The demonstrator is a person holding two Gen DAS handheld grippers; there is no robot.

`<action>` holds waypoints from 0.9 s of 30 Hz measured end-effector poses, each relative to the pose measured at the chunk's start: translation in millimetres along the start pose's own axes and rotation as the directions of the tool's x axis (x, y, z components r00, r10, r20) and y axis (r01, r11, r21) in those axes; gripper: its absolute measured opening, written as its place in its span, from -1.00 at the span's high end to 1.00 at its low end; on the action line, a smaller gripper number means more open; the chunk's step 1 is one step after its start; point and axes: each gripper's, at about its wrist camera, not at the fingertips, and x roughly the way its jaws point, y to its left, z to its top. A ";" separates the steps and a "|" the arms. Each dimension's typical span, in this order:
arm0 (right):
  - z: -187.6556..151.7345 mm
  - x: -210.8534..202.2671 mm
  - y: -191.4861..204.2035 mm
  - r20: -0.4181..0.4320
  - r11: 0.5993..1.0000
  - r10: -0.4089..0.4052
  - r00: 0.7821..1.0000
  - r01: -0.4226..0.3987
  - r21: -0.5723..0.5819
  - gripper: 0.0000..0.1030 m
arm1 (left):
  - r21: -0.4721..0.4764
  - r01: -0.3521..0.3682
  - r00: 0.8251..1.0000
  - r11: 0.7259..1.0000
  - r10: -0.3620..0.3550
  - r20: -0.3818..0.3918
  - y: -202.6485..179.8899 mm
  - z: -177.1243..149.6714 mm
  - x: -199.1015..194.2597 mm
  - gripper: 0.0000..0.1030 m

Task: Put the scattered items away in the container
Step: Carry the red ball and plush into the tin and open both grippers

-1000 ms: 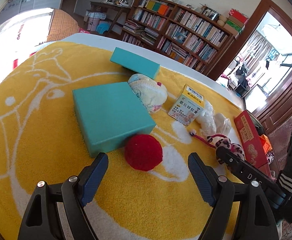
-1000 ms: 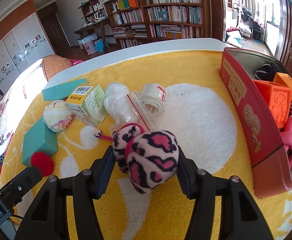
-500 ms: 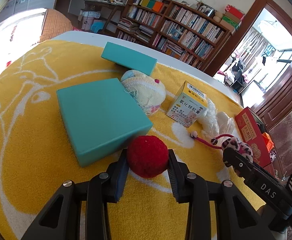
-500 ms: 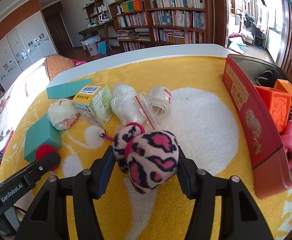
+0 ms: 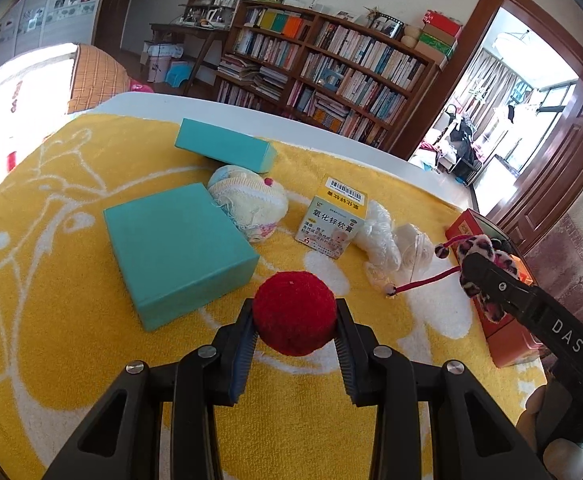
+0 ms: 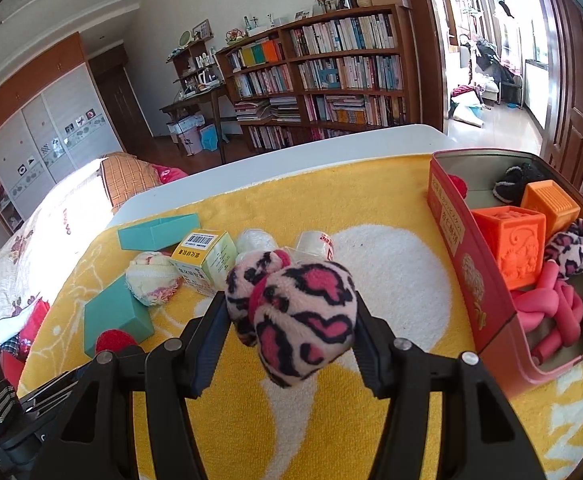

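While the left gripper [image 5: 294, 322] is clamped on a red pom-pom ball [image 5: 294, 312], its jaws having just closed around it, the right gripper [image 6: 291, 320] grips a pink leopard plush toy [image 6: 303, 312], lifted off the towel. Open room: big bare white patch of the yellow towel [image 6: 395, 280] between the clutter & the red tin container [image 6: 463, 280], which sits at the towel's right edge, top open. White bench [image 6: 291, 152] rim shows past the towel's far edge; the bench's far side is clear to the bookshelf [image 6: 331, 72]. Bed [image 6: 51, 216] off to the left, doorway on the right.

Counts on towel: 2 teal boxes [image 5: 175, 248], 1 near the left gripper, 1 further back; 1 yellow medicine carton [image 5: 335, 220]; 1 cream knitted item [image 5: 251, 208]; approx. 2 clear plastic bundles [image 5: 379, 236]. In the container: 2 orange cubes [image 6: 509, 240], 1 pink knotted rope [image 6: 551, 316], 1 leopard plush, 1 black knit item, 1 grey lump, plus sth. red at the back.
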 end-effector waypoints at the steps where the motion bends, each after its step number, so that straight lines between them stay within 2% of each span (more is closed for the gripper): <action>1: 2.3 -4.5 -2.5 0.015 1.000 0.000 1.000 0.000 0.009 -0.19 | 0.013 0.004 1.000 1.000 -0.004 0.005 -6.0 1.8 -1.6 0.26; 6: 12.1 -30.5 -26.9 0.081 0.998 -0.016 0.997 0.011 0.068 -0.19 | 0.058 0.048 0.999 0.997 -0.048 0.003 -35.9 6.0 -6.3 0.26; 10: 14.2 -52.9 -60.3 0.119 0.992 -0.061 0.991 0.047 0.121 -0.19 | 0.103 0.081 0.997 0.991 -0.081 0.000 -62.6 8.4 -8.5 0.26; 20: 17.9 -94.9 -135.6 0.171 0.964 -0.225 0.959 0.193 0.184 -0.19 | 0.212 0.173 0.985 0.962 -0.171 -0.031 -141.4 11.2 -0.1 0.25; 27: 23.8 -101.5 -167.9 0.174 0.948 -0.267 0.948 0.226 0.226 -0.19 | 0.266 0.235 0.972 0.935 -0.224 -0.071 -194.5 11.4 15.1 0.25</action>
